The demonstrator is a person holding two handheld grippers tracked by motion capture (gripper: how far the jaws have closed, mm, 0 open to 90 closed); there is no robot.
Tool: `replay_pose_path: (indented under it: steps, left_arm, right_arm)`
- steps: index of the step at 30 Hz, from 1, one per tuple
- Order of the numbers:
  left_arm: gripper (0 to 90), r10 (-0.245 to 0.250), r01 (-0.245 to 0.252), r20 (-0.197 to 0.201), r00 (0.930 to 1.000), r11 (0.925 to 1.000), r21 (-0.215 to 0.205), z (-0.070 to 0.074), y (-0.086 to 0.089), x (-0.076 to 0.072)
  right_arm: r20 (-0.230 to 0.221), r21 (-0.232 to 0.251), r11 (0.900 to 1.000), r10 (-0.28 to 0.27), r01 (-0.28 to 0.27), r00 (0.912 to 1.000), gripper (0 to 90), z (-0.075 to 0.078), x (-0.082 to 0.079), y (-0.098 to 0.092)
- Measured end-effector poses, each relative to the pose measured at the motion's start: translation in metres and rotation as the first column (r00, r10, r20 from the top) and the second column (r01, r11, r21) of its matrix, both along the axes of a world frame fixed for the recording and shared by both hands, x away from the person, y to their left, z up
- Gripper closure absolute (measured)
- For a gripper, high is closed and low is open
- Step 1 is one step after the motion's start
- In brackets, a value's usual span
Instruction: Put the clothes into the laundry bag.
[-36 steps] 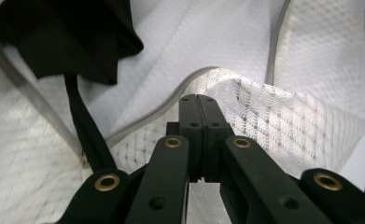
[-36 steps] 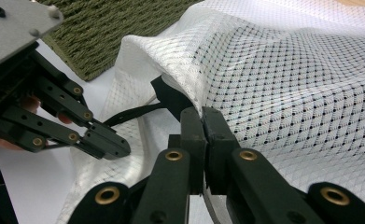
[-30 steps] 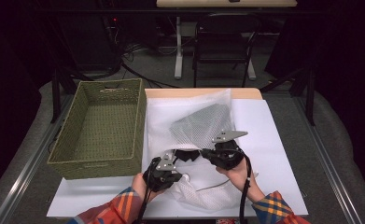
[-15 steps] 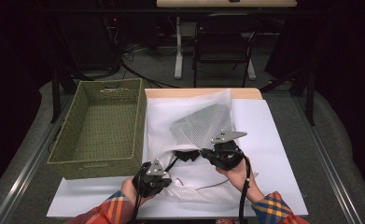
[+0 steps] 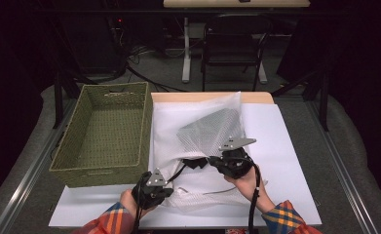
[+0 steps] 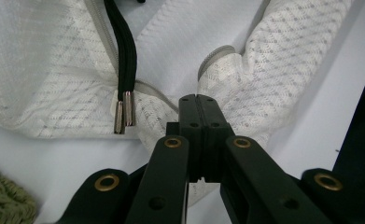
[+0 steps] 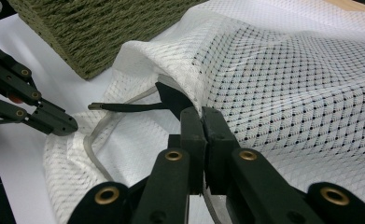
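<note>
A white sheet (image 5: 285,146) covers my table, with a dark room behind at twelve o'clock. The white mesh laundry bag (image 5: 202,131) lies at the sheet's centre, a grey garment (image 5: 210,134) inside it, and the green woven basket (image 5: 107,136) sits just beside it at nine o'clock. My left gripper (image 6: 200,100) is clenched on the bag's zippered edge at about seven o'clock from the centre — a black drawstring (image 6: 122,51) dangles beside it. My right gripper (image 7: 201,112) pinches the mesh rim at five o'clock.
</note>
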State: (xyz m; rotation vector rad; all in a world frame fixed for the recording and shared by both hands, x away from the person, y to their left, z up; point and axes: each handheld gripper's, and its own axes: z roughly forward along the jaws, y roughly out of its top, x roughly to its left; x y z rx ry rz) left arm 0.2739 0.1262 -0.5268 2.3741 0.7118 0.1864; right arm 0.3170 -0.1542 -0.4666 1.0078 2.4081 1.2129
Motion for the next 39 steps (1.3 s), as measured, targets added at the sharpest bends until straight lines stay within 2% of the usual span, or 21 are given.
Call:
replay_pose_path:
  steps: [4,5,8,9,11,12,13,14,18,22,23,25,29,30,33,36,39]
  left_arm:
    - [89.3,-0.005,0.005,-0.021,0.9998,0.9998,0.022,-0.002,0.001,0.001]
    - [86.6,-0.013,0.014,-0.028,0.9995,0.9996,0.025,-0.003,0.000,0.001]
    - [71.6,-0.020,0.021,-0.037,0.9991,0.9993,0.030,-0.001,-0.001,0.002]
    - [66.8,-0.016,0.016,-0.035,0.9993,0.9997,0.019,0.000,0.000,0.002]
    - [55.2,0.017,-0.017,-0.004,0.9999,0.9998,0.007,0.005,0.001,0.003]
    - [48.0,0.017,-0.017,-0.004,0.9999,0.9998,0.007,0.005,0.001,0.003]
    - [42.1,0.059,-0.059,0.017,0.9981,0.9982,0.000,0.007,0.001,0.005]
    - [39.7,0.072,-0.072,0.021,0.9972,0.9974,-0.004,0.007,0.001,0.006]
    - [41.7,0.096,-0.096,0.011,0.9953,0.9954,0.002,0.003,-0.004,0.014]
    - [47.6,0.106,-0.105,0.009,0.9944,0.9941,-0.025,0.003,-0.010,0.020]
    - [48.6,0.113,-0.112,0.025,0.9933,0.9931,-0.037,0.005,-0.014,0.025]
    - [51.2,0.125,-0.124,0.043,0.9912,0.9918,-0.031,0.005,-0.019,0.029]
    - [58.0,0.129,-0.128,0.032,0.9912,0.9917,-0.012,0.000,-0.024,0.036]
    - [62.8,0.116,-0.116,0.014,0.9932,0.9931,0.016,-0.005,-0.026,0.039]
    - [63.9,0.127,-0.127,0.000,0.9919,0.9911,0.038,-0.010,-0.024,0.042]
    - [66.3,0.124,-0.124,0.008,0.9922,0.9905,0.059,-0.011,-0.024,0.043]
    - [71.0,0.126,-0.128,0.023,0.9917,0.9899,0.061,-0.011,-0.024,0.042]
  right_arm:
    - [-0.007,-0.005,1.000,0.003,-0.003,1.0000,88.6,-0.001,0.000,0.000]
    - [-0.009,-0.006,1.000,0.003,-0.003,1.0000,88.6,-0.001,0.000,0.000]
    - [-0.012,-0.008,1.000,0.002,-0.003,0.9999,88.6,-0.002,0.000,0.001]
    - [-0.010,-0.009,1.000,0.003,-0.003,0.9999,88.6,-0.002,0.000,0.001]
    - [-0.009,-0.008,1.000,0.002,-0.002,1.0000,88.6,-0.001,-0.001,0.000]
    - [-0.008,-0.008,1.000,0.002,-0.002,1.0000,88.5,-0.001,-0.001,0.000]
    - [-0.009,-0.006,1.000,0.003,-0.003,1.0000,88.5,-0.001,0.000,0.000]
    - [-0.009,-0.006,1.000,0.002,-0.003,1.0000,88.5,-0.001,0.000,0.000]
    - [-0.009,-0.008,1.000,0.002,-0.002,1.0000,88.5,-0.001,0.000,0.001]
    - [-0.011,-0.003,1.000,0.002,-0.002,0.9999,88.4,-0.002,0.001,0.001]
    - [-0.011,-0.003,1.000,0.002,-0.002,0.9999,88.4,-0.002,0.001,0.001]
    - [-0.009,-0.002,1.000,0.001,-0.001,1.0000,88.4,-0.002,0.001,0.001]
    - [-0.013,0.002,1.000,-0.001,0.001,0.9999,88.4,-0.002,0.001,0.000]
    - [-0.013,-0.003,1.000,0.004,-0.004,0.9999,88.3,-0.002,0.001,0.000]
    - [-0.017,0.000,1.000,0.002,-0.002,0.9999,88.3,-0.003,0.001,0.000]
    - [-0.018,0.000,1.000,0.003,-0.003,0.9998,88.3,-0.003,0.001,0.000]
    - [-0.019,-0.003,1.000,0.004,-0.004,0.9998,88.3,-0.003,0.001,0.000]
